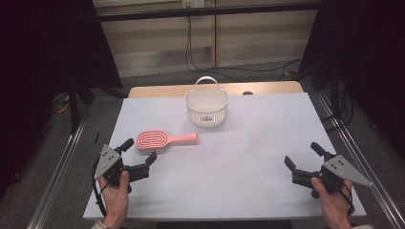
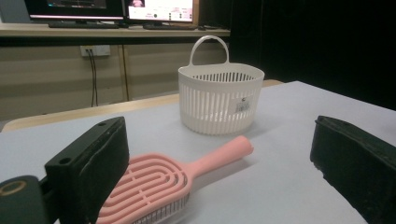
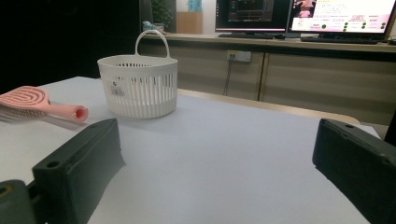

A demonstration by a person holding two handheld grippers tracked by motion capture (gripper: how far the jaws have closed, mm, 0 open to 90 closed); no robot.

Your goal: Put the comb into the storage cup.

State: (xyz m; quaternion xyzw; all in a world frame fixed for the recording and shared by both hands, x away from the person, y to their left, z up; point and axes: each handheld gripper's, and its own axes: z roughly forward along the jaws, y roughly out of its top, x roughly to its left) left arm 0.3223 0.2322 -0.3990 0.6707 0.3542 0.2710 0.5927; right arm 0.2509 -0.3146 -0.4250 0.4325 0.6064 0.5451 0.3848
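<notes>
A pink hairbrush point(image 1: 160, 140) lies flat on the white table point(image 1: 248, 157), bristles down, its handle pointing right. Behind it a white slotted basket point(image 1: 207, 107) with a loop handle stands upright. My left gripper point(image 1: 139, 150) is open at the table's front left, its jaws just short of the brush head point(image 2: 149, 186). The basket point(image 2: 219, 98) stands beyond the brush in the left gripper view. My right gripper point(image 1: 303, 154) is open at the front right, nothing between its jaws, facing the basket point(image 3: 138, 86) and the brush point(image 3: 42, 105) from afar.
A wooden strip point(image 1: 157, 90) edges the table's far side. Metal rails point(image 1: 62, 157) run along both sides of the table. Cables point(image 1: 200, 57) hang at the back wall. Monitors point(image 3: 299, 16) stand on a shelf behind.
</notes>
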